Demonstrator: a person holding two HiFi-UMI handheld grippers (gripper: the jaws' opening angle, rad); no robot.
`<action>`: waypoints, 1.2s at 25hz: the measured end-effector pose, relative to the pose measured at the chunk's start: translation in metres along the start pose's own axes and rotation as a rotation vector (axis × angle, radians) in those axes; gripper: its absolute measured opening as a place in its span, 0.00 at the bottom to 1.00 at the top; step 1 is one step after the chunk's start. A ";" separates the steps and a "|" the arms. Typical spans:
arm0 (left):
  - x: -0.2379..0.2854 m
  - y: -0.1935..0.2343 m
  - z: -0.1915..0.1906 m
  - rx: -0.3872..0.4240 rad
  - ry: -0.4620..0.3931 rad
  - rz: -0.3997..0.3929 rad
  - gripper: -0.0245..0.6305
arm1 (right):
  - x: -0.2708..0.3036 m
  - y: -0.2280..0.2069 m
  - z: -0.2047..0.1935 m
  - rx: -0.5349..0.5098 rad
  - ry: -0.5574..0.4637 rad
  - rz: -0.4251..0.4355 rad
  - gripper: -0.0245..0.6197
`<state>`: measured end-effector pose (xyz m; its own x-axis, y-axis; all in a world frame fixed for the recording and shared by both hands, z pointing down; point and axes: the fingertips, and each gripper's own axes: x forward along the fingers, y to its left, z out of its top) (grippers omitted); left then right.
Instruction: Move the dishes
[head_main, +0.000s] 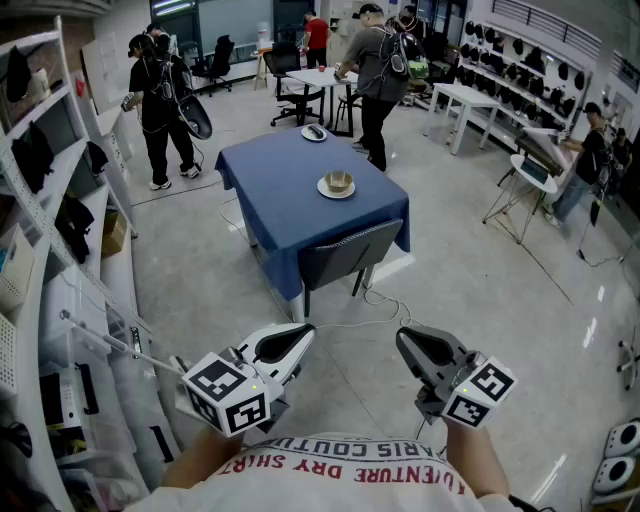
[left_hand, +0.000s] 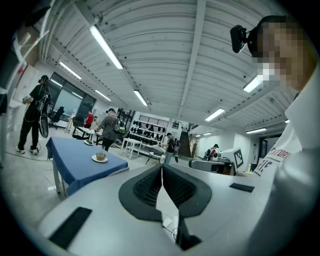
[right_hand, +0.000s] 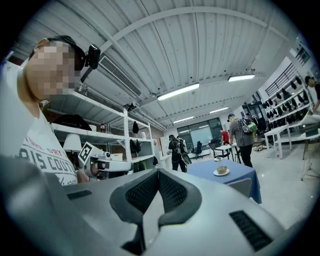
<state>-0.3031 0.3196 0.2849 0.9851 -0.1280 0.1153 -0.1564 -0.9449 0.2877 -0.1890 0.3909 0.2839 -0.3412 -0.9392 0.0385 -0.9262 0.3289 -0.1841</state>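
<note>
A bowl (head_main: 338, 180) on a white saucer (head_main: 323, 189) sat near the middle of the blue-covered table (head_main: 275, 205). A second dish (head_main: 314, 133) lay at the far edge, and a grey chair (head_main: 350, 250) stood at the near side. Well short of the table, we held the left gripper (head_main: 297, 333) and right gripper (head_main: 405, 338) side by side above the floor (head_main: 490, 300), each with jaws pressed together on nothing.
</note>
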 end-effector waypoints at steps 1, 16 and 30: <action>-0.002 0.002 -0.001 -0.001 0.003 0.002 0.08 | 0.001 0.002 0.000 -0.002 -0.001 -0.002 0.07; -0.001 0.018 -0.007 -0.009 0.002 -0.027 0.08 | 0.007 -0.007 -0.010 -0.036 0.024 -0.099 0.08; 0.077 0.074 -0.003 -0.020 0.042 0.041 0.08 | 0.039 -0.111 -0.012 -0.007 0.003 -0.113 0.26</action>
<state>-0.2394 0.2406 0.3176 0.9739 -0.1537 0.1671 -0.1988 -0.9328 0.3007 -0.1014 0.3185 0.3172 -0.2346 -0.9701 0.0621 -0.9601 0.2212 -0.1710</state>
